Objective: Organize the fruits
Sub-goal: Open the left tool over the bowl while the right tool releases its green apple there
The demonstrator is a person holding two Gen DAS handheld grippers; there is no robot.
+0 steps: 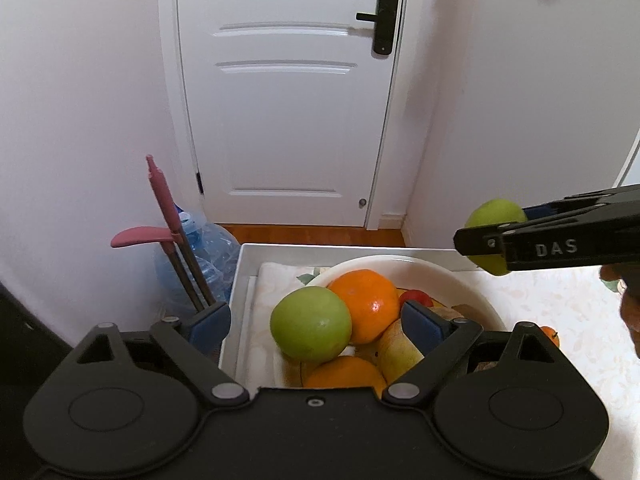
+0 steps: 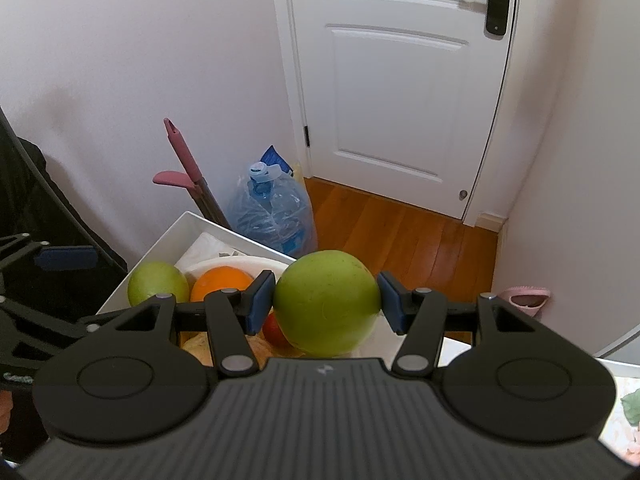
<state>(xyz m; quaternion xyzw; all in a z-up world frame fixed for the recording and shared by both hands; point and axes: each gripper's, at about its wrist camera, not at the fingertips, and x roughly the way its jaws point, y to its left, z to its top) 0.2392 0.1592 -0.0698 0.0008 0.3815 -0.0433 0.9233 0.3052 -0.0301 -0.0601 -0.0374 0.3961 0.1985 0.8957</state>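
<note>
A table (image 1: 560,312) with a pale patterned cloth stands in a corner of a white-walled room, facing a white panelled door (image 1: 288,100) with a black handle lock (image 1: 384,18); the floor (image 2: 400,224) is of reddish wood. At the table's far left corner lies a white tray (image 1: 248,264), and in it a white bowl (image 1: 420,272) heaped with fruit: a green apple (image 1: 311,323) on top at the left, an orange (image 1: 366,304) touching it on the right, a second orange (image 1: 346,372) below, a yellowish fruit (image 1: 396,352) and a small red one (image 1: 416,298) behind. A small orange fruit (image 1: 550,334) lies on the cloth near the bowl's right side.

The left gripper (image 1: 316,324) hangs over the bowl with its jaws spread wide on either side of the green apple, the blue pads clear of it. The right gripper (image 2: 326,306) is clamped on a second apple (image 2: 326,304), held in the air above the table's far edge, right of the bowl.

On the floor beyond the tray's far left corner stand a blue water jug (image 2: 276,216) and a pink-handled tool (image 1: 164,200) leaning against the wall. A pink slipper (image 2: 526,300) lies by the right wall.
</note>
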